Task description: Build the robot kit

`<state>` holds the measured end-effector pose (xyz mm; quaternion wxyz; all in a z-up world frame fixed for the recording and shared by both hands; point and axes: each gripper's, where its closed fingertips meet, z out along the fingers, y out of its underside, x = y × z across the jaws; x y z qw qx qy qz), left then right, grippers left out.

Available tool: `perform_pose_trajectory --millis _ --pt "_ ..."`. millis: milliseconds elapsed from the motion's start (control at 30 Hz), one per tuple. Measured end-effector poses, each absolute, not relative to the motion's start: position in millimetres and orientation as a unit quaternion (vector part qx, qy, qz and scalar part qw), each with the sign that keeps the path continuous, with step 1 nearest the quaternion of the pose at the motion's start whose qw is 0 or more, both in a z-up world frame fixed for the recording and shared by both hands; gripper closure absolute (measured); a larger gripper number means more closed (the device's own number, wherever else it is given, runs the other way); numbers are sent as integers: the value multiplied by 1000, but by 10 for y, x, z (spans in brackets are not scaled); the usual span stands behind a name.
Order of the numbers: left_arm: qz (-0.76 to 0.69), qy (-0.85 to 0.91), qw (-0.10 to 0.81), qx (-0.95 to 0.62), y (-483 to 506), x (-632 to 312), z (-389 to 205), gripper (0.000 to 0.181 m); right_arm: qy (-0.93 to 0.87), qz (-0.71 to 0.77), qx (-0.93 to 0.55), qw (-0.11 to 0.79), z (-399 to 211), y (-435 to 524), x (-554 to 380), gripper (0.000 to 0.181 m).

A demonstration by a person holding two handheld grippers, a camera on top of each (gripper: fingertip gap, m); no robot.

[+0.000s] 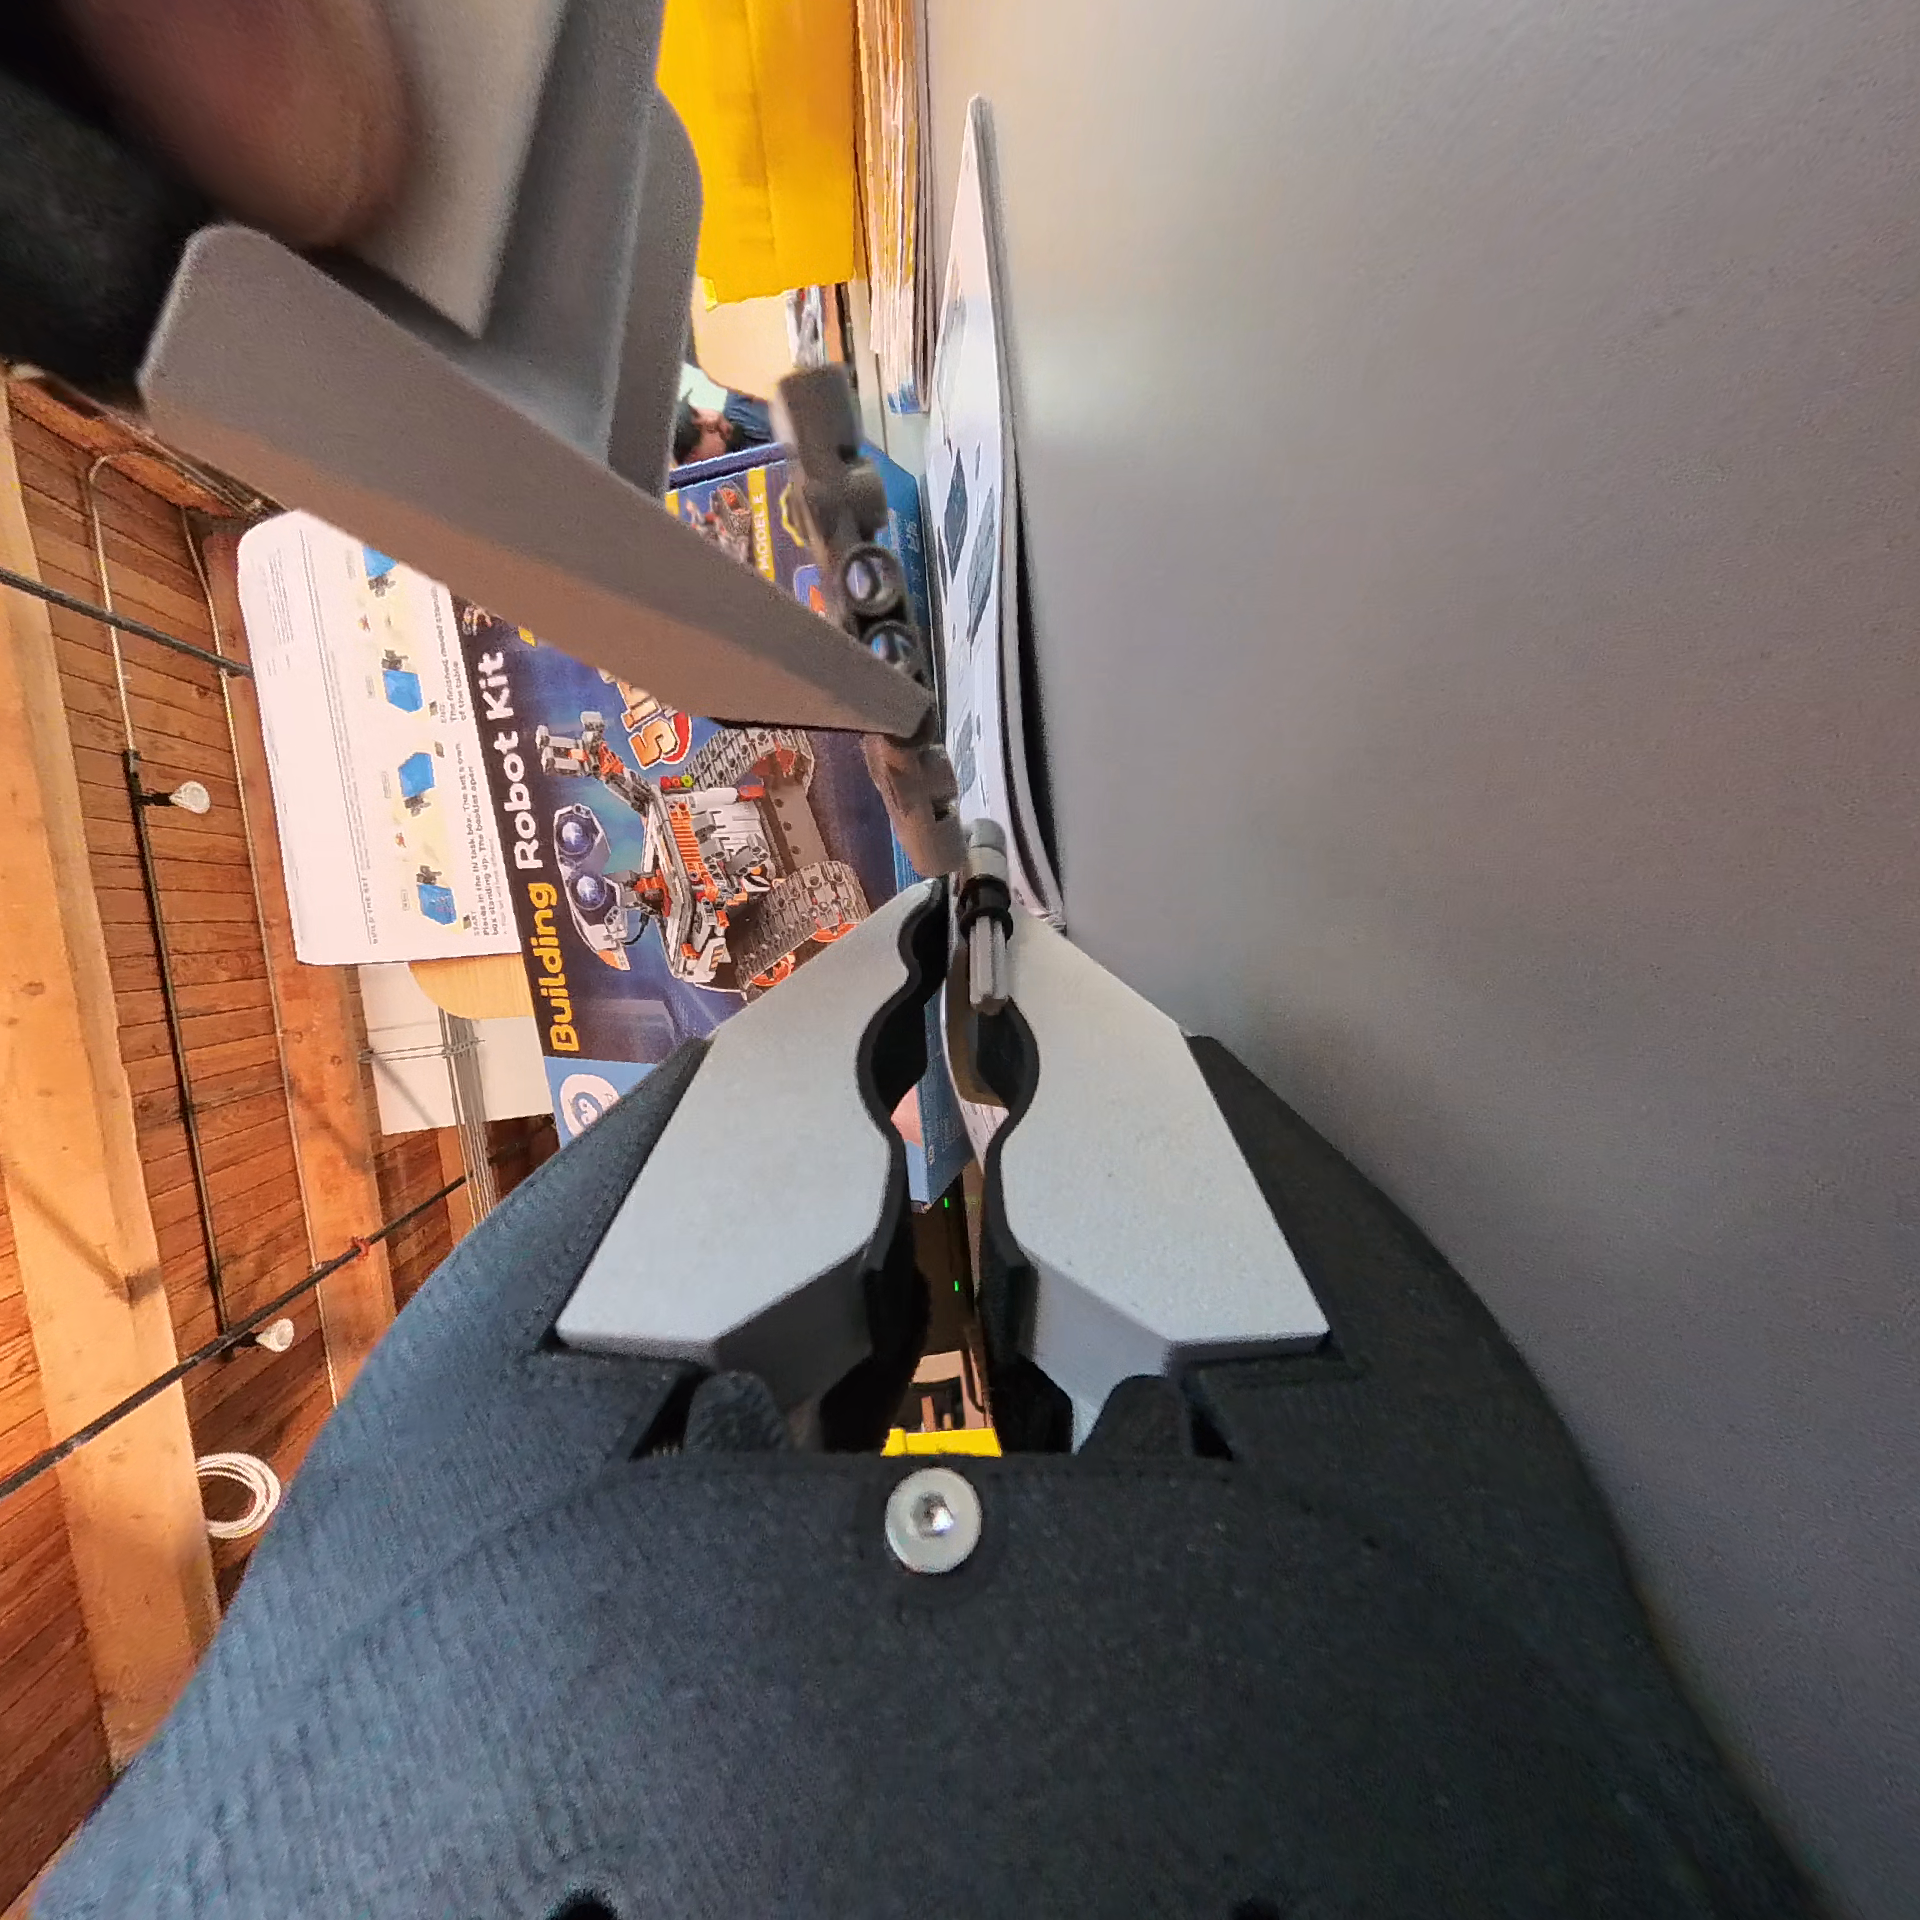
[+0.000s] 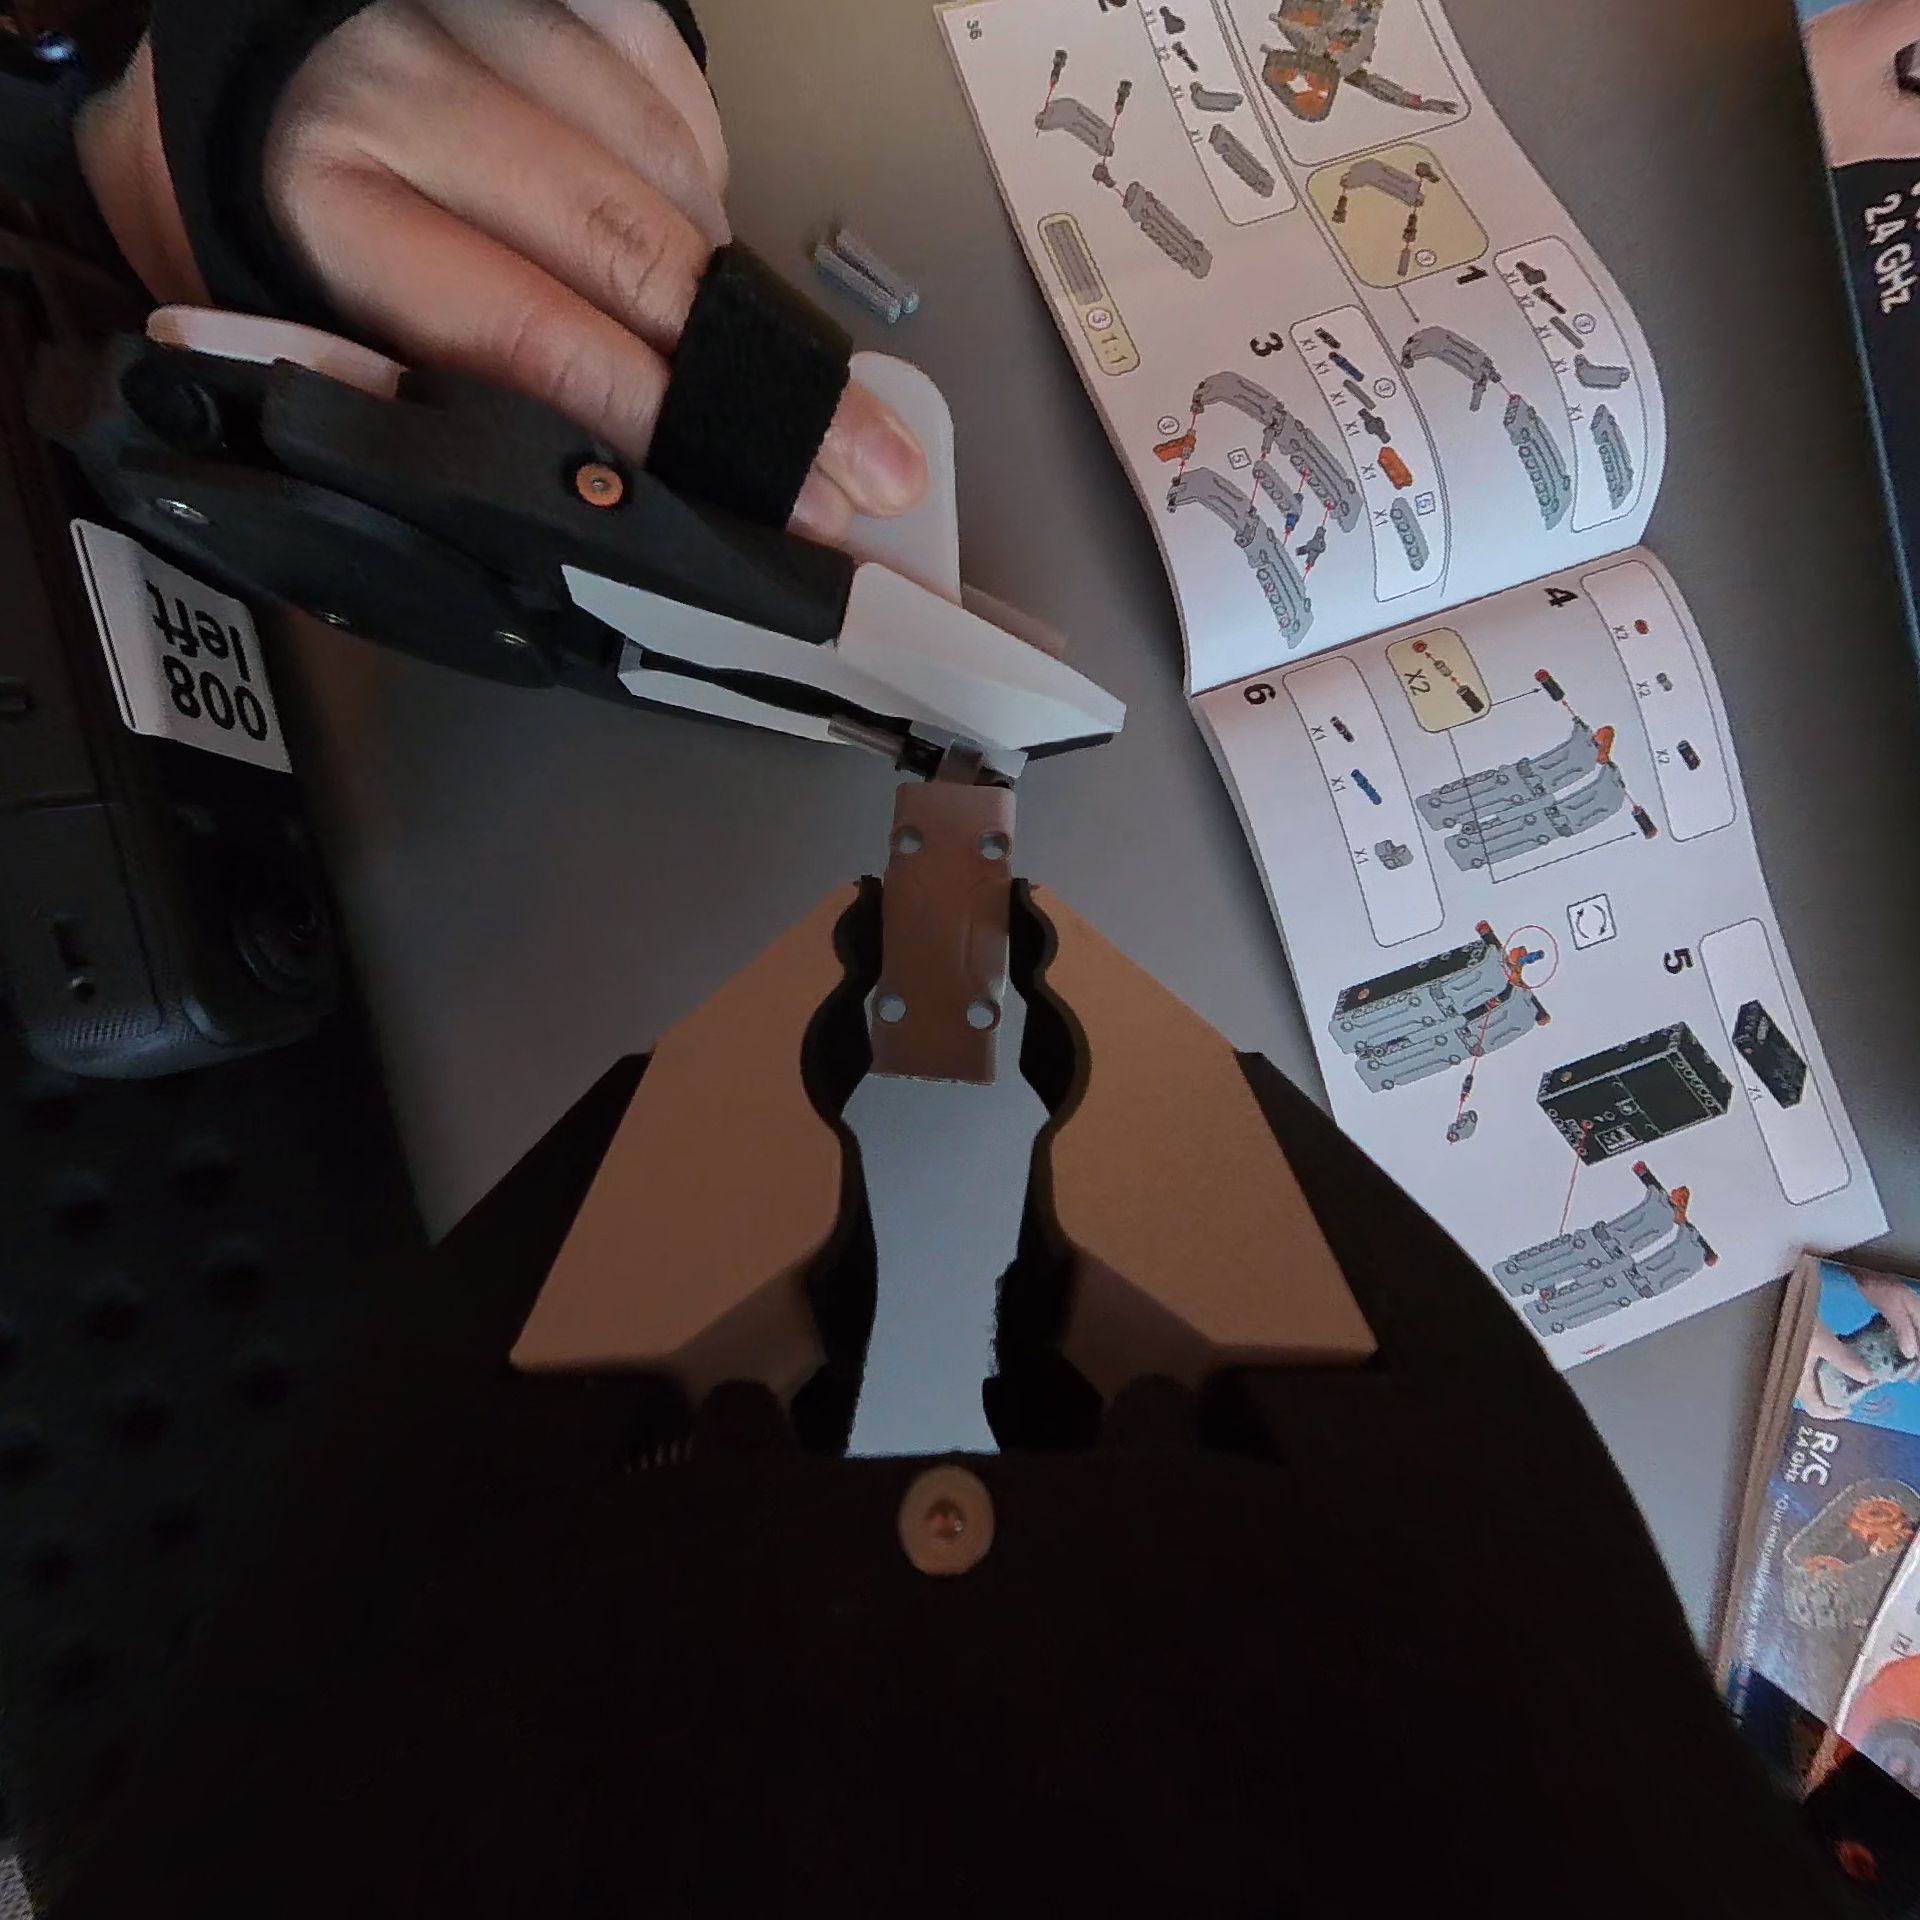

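My right gripper [image 2: 943, 896] is shut on a flat grey panel with four corner holes [image 2: 940, 997] and holds it above the grey table [image 2: 623, 987]. My left gripper [image 1: 977, 914] is shut on a small grey pin with a black collar [image 1: 987, 862]. In the right wrist view the left gripper [image 2: 987, 743], held by a hand [image 2: 499, 208], presses that pin against the panel's far edge. In the left wrist view a finger of the right gripper [image 1: 914, 717] reaches in from the upper left, with the panel [image 1: 930, 805] edge-on at its tip.
An open instruction booklet [image 2: 1455, 727] lies on the table to the right. Two small grey pins [image 2: 864, 281] lie beyond the grippers. A blue kit box [image 1: 665, 831] stands nearby, and box parts [image 2: 1829, 1507] lie at the right edge. A black device [image 2: 208, 935] sits left. About 5 centimeters separates my left fingertips from my right.
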<state>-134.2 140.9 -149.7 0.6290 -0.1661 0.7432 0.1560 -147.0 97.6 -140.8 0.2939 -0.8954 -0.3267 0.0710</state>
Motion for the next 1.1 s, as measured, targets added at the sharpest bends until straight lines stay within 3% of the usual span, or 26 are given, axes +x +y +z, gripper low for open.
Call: perform_pose_trajectory --millis 367,567,700,800,1000,1100 --pt "145 740 633 -176 1439 -1336 -1463 180 -289 179 -897 282 -1679 900 -1452 158" --pt "171 726 649 -150 1419 -1334 -1376 181 -83 380 -833 393 -1086 1179 -1340 156" --pt "192 724 649 -135 1414 -1329 -1377 181 -20 439 -820 367 -1153 1226 -1421 156" --pt "196 722 649 -139 1426 -1329 -1365 181 -25 419 -833 359 -1244 1259 -1485 153" --pt "191 715 656 -150 1438 -1331 -1317 181 -57 390 -846 358 -1294 1257 -1527 173" --pt "174 709 663 -168 1439 -1336 -1263 181 -80 383 -838 380 -1225 1257 -1531 173"
